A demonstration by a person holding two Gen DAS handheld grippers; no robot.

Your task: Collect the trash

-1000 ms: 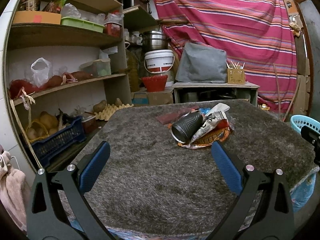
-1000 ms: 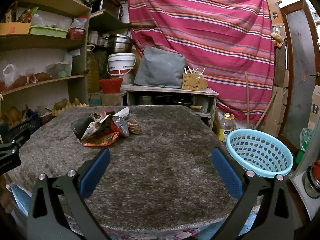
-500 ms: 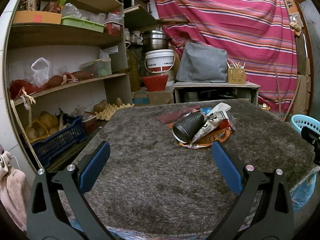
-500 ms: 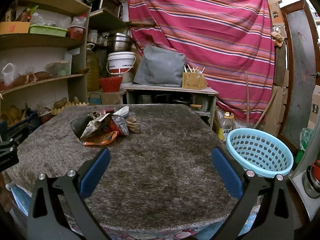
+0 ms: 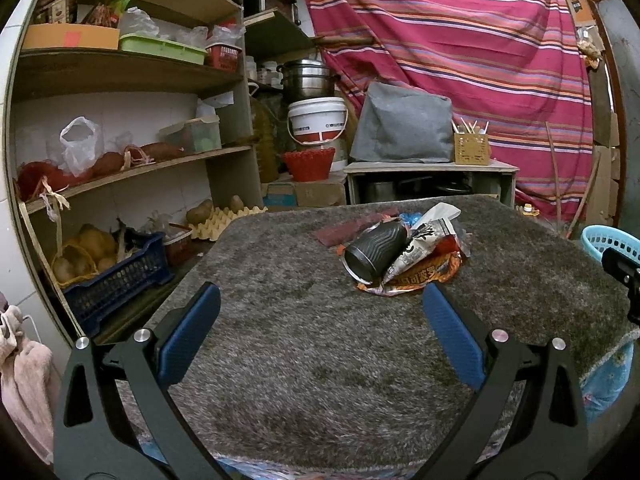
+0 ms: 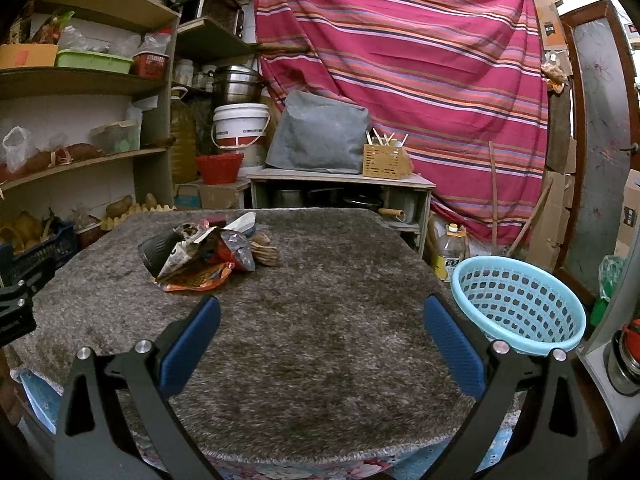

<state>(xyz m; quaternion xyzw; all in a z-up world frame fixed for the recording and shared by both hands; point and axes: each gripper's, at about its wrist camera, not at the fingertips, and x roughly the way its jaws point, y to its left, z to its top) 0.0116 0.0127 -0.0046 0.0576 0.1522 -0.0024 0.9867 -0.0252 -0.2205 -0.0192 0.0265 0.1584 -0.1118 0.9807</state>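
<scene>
While nothing has shifted over the last second, both left tongs (image 5: 320, 320) and right tongs (image 6: 320, 320) hover spread and empty; the black cup (image 5: 374, 254) atop the wrappers (image 5: 424, 268) awaits pickup

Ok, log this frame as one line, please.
left gripper: open, empty | right gripper: open, empty | trash pile: untouched on grey rug | blue basket: beside table, empty as far as visible

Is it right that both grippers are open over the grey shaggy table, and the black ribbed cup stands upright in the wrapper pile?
Not quite. In the left wrist view the black ribbed cup lies on its side in the wrapper pile; the rest holds.
</scene>
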